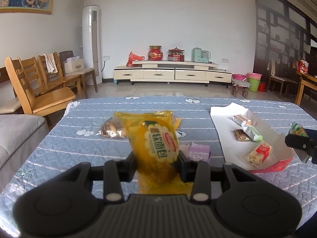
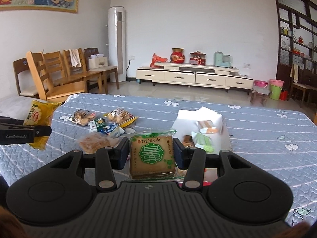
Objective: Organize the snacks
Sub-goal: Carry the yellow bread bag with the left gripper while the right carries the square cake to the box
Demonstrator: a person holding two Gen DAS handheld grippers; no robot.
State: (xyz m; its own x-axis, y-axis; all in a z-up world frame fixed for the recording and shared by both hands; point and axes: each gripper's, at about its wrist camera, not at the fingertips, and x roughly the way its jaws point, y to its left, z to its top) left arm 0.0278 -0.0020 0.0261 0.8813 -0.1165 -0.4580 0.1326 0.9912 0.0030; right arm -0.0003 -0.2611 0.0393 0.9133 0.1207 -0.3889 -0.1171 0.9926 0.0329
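Note:
My left gripper (image 1: pixel 156 158) is shut on a yellow soft-bread packet (image 1: pixel 156 140) and holds it above the blue quilted table. The same packet shows at the left of the right wrist view (image 2: pixel 40 117). My right gripper (image 2: pixel 151 152) is shut on a square biscuit packet with a green label (image 2: pixel 152 154); it shows at the right edge of the left wrist view (image 1: pixel 297 130). An open white box (image 1: pixel 223 136) on the right holds several wrapped snacks. Loose snacks (image 2: pixel 103 123) lie in a pile at the table's middle left.
A purple packet (image 1: pixel 199 150) lies on the table just beyond my left gripper. Wooden chairs (image 1: pixel 39 83) stand off the table's left edge. A grey sofa (image 1: pixel 17 130) is at the near left. A TV cabinet (image 1: pixel 172 73) stands by the far wall.

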